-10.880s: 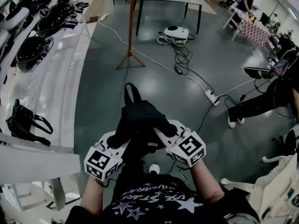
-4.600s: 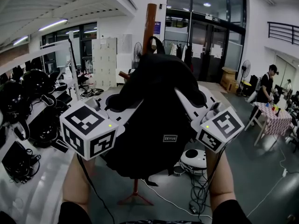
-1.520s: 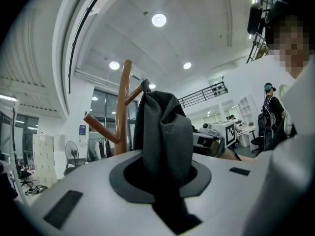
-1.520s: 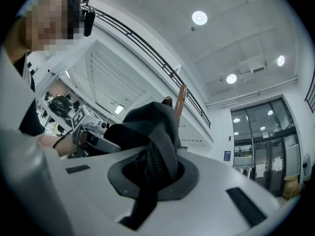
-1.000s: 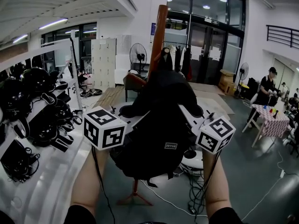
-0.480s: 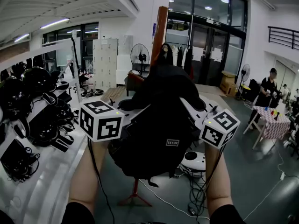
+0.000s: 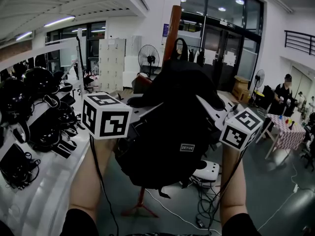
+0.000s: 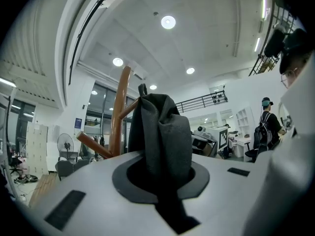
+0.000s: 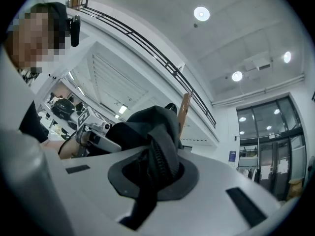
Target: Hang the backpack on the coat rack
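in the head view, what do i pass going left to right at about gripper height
helmets → left gripper → backpack → right gripper → standing person

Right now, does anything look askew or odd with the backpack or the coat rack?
Nothing stands out. The backpack hangs fairly straight, pinched by the left gripper and right gripper. Its top loop stands upright close by the coat rack, not yet on a peg.

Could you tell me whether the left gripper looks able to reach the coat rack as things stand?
Probably yes: the left gripper, its jaws shut on the backpack, faces the coat rack just beyond, with only the backpack's own fabric in between.
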Tool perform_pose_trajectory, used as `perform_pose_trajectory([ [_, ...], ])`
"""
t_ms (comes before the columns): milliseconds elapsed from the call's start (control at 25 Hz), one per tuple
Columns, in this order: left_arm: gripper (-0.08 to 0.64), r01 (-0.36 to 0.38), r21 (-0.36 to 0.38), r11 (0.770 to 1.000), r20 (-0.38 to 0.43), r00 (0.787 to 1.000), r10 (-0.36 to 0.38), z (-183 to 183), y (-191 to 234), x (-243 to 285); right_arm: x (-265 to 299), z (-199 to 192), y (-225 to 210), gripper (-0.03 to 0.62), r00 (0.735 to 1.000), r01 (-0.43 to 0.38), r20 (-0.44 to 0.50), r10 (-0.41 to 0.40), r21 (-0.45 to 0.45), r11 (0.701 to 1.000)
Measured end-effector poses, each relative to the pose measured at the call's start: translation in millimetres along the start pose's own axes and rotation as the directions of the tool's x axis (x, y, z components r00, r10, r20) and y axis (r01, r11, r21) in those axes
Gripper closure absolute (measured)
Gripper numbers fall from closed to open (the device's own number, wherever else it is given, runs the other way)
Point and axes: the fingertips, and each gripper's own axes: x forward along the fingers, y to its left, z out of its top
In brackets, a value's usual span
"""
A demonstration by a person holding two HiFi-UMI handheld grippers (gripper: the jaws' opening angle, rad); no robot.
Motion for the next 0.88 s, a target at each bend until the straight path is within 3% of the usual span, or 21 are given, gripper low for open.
perform_pose_trajectory([
  [280,0.499,0.007,-0.061,0.998,-0.01,1.0,-0.008,4,20,8,18,-3,-16,0.575,0.999,-0.025,-0.04,0.027,0.065,0.998],
  [880,0.497,-0.016,-0.169,0.986,-0.077,0.997,0.004,-61,40,16,22,-75,-17,0.575,0.991,-0.041,-0.121,0.064,0.183,0.982],
])
